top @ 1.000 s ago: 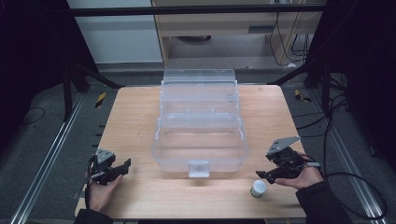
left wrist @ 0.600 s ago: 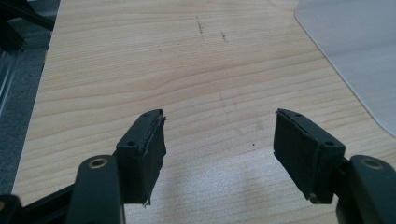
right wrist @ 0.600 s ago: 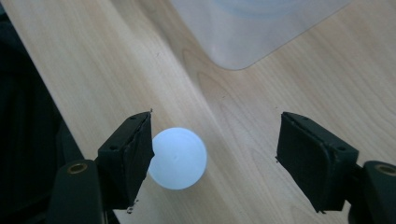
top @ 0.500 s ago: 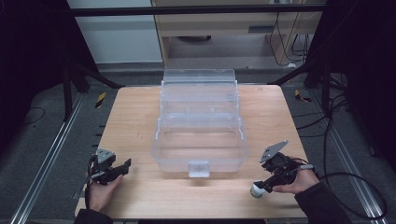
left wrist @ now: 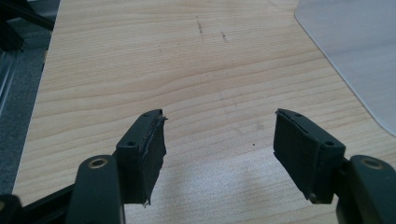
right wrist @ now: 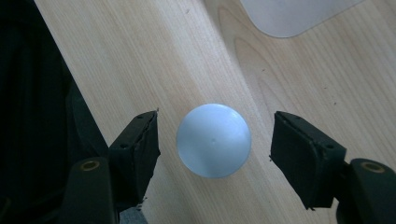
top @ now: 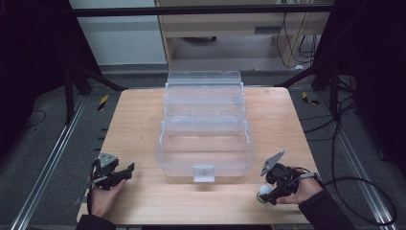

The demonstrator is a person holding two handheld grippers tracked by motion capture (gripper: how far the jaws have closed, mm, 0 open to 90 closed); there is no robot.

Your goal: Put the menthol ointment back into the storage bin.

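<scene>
Since one second ago, the right tongs [top: 269, 193] are coming down toward the near edge of the bench [top: 143, 120], and now they are hanging over the small white round object [right wrist: 213, 140] near the near right corner. Their jaws are standing released, one on each side of the object and not touching it. It has no long axis, so closing should take it. Left tongs [left wrist: 219, 144], also released, are resting near the near left corner, well apart. Between them the clear plastic box [top: 205, 143] is standing open.
</scene>
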